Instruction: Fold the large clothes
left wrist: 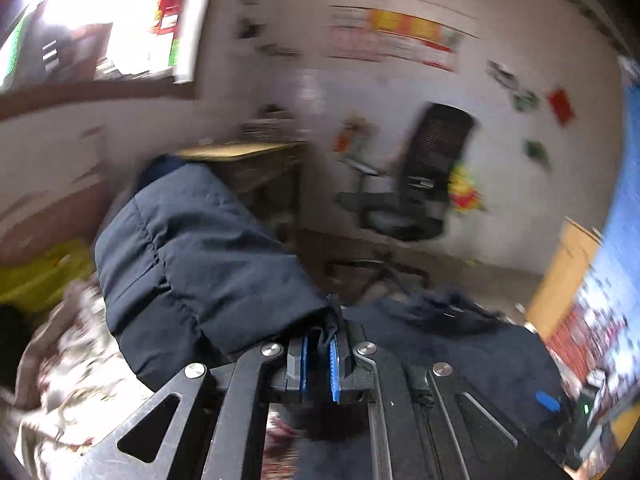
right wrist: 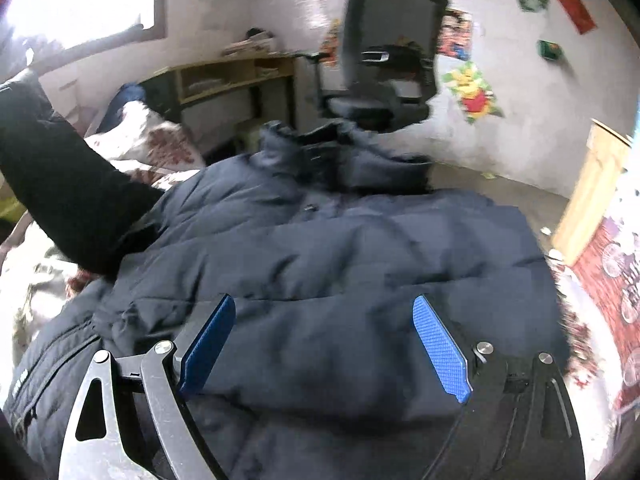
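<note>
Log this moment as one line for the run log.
left gripper: shut on sleeve, lifted | right gripper: open above jacket | jacket: on patterned bedding | stage: sleeve fold underway

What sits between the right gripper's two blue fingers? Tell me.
Only the dark puffer jacket, lying under the open right gripper and untouched by its fingers; the right wrist view shows this.

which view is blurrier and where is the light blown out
Left wrist view: heavier motion smear, on the wall posters and office chair; the window at top left is blown out white; the left hand-held gripper, shut on the jacket sleeve, stays fairly sharp. Right wrist view: milder blur, mostly on the chair; window glare at top left; the open right hand-held gripper is crisp.
</note>
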Demonstrator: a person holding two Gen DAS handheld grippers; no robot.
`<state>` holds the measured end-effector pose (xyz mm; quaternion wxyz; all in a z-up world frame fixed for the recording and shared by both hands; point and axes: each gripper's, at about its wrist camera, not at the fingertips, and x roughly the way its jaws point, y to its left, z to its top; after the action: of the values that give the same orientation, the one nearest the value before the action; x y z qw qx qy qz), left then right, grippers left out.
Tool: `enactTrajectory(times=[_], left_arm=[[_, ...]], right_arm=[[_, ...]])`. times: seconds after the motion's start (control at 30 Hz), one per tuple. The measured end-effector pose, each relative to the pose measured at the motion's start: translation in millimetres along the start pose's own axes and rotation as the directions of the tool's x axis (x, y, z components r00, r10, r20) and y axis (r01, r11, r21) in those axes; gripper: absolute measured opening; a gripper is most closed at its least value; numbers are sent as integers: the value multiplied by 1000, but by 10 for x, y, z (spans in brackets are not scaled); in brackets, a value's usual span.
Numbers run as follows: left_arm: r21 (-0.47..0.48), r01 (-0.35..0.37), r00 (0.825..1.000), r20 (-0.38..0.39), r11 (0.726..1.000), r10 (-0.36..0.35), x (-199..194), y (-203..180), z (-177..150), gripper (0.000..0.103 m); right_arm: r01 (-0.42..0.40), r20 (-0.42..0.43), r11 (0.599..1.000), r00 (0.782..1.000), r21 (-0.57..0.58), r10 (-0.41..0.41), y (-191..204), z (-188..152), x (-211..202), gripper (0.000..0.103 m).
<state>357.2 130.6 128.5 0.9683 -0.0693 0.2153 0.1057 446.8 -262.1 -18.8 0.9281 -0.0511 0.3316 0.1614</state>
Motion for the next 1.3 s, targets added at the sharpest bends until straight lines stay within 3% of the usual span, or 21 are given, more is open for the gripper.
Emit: enactTrajectory(times=[0.13,0.23,0.4,0.6,0.73,0.87,1.1,1.2,1.3], left_arm=[[86,120,992,-38,989,-117,73,-554,-30,7],[125,201,977,-92,972,-190,147,-937,-123,7],[180,302,942,-207,936,-264,318,-1449,-447,7],[219,395,882,-363,892,-301,557,-1967,-1003,7],[220,424,844,-448,879,-295,717,-2113,-1358,7],[236,418,834,-483,877,-268,783,-2120,-1598,7],[224,444,804,-527,868,-275,770,-2082,-1731,11],[222,473,785,-546,853,-293,755,-2107,-1747,17],[198,511,753,-572,836,-325,721,-2100,-1761,39]], right_arm=[[45,24,998,999,33,-46,-270,11,-147,87],[76,41,996,996,56,-78,-492,-9,-261,87],[136,50,990,989,47,-139,-782,-77,-373,87],[185,45,981,981,57,-187,-1098,-213,-469,87],[185,32,978,981,95,-189,-1247,-279,-483,87],[185,12,977,982,109,-187,-1313,-361,-448,87],[239,10,969,971,59,-240,-1204,-388,-441,87],[241,4,968,970,65,-242,-1189,-375,-442,87],[237,3,969,971,74,-238,-1173,-388,-483,87]])
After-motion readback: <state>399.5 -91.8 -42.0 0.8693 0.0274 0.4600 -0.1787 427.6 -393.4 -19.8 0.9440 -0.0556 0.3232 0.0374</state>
